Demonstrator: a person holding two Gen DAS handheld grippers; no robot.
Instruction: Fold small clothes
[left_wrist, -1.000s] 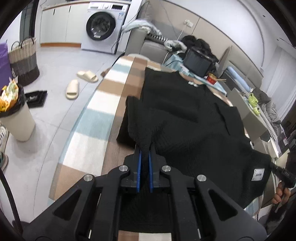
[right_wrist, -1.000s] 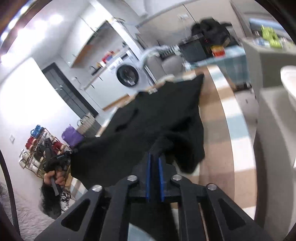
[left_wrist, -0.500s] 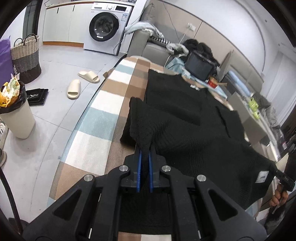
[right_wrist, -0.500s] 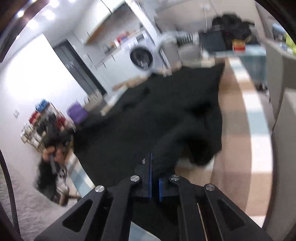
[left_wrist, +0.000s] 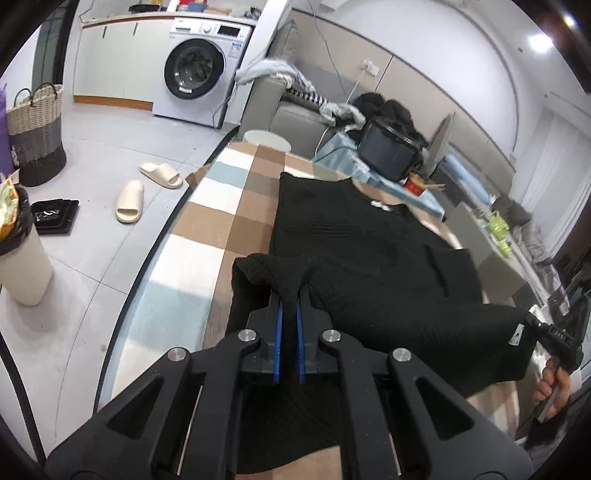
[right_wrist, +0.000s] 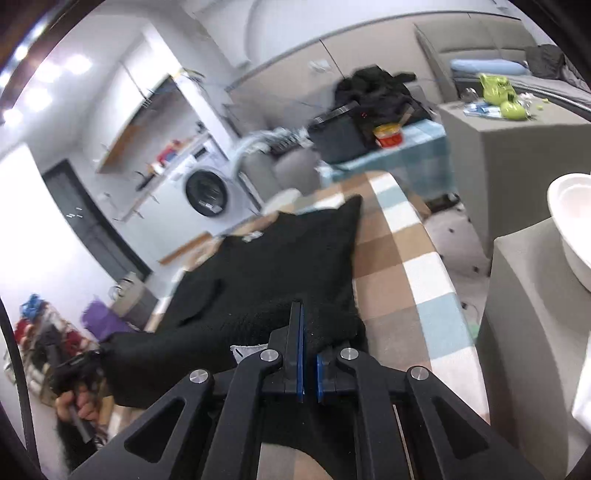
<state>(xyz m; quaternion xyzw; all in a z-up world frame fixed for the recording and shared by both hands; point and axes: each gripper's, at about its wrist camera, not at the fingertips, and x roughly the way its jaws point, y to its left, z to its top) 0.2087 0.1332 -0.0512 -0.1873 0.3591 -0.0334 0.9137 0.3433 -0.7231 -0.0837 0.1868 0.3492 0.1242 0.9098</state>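
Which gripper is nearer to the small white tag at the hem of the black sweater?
Right. The right gripper grips the black sweater just beside the white tag; the left gripper holds the opposite corner, far from it.

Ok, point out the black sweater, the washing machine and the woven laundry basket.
black sweater (left_wrist: 354, 251): left wrist view, flat middle of the knit.
washing machine (left_wrist: 194, 74): left wrist view, its round door.
woven laundry basket (left_wrist: 35, 136): left wrist view, its side wall.

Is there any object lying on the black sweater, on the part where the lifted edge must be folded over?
Nothing visible lies there. The black sweater is spread flat on the checked cloth, and its surface is bare. The left tool and the right tool each pinch a near corner.
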